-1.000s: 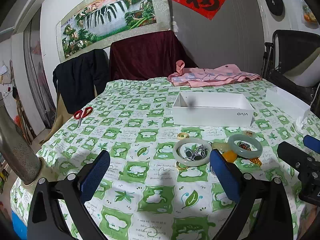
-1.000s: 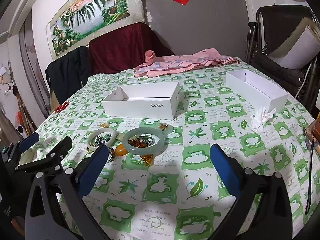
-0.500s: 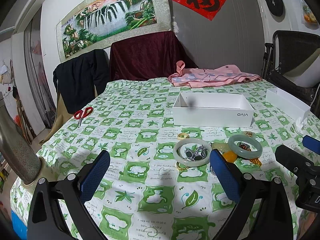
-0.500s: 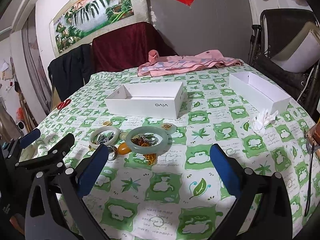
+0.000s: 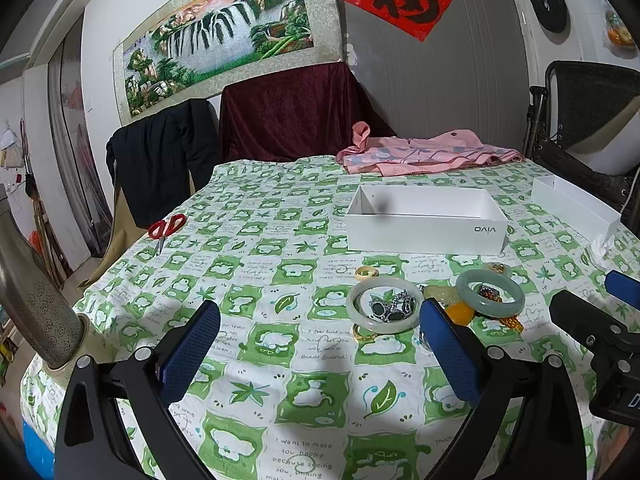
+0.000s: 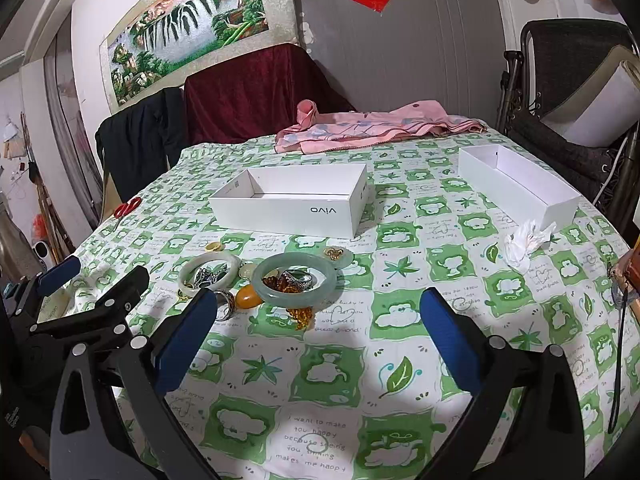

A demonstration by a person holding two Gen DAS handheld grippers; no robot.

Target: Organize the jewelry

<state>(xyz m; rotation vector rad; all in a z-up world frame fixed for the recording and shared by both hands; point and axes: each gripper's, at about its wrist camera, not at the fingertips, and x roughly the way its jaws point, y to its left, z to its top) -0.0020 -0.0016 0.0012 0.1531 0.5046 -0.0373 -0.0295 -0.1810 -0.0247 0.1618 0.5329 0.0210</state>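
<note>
Green-and-white patterned cloth is covering the table [image 6: 400,240]. The white vivo box [image 6: 288,216] is sitting open-topped on it, serving as landmark. Just in front of the box, the jewelry is lying clustered: a pale bangle [image 6: 208,270] ringing dark metal pieces, a green jade bangle [image 6: 294,280] ringing a silver ring and amber beads, and an orange stone [image 6: 248,296] touching the green bangle. The left gripper [image 5: 320,356] and the right gripper [image 6: 316,344] are both hovering in front of the cluster, jaws spread wide, holding nothing. Red scissors [image 5: 166,228] are lying well left of the box.
</note>
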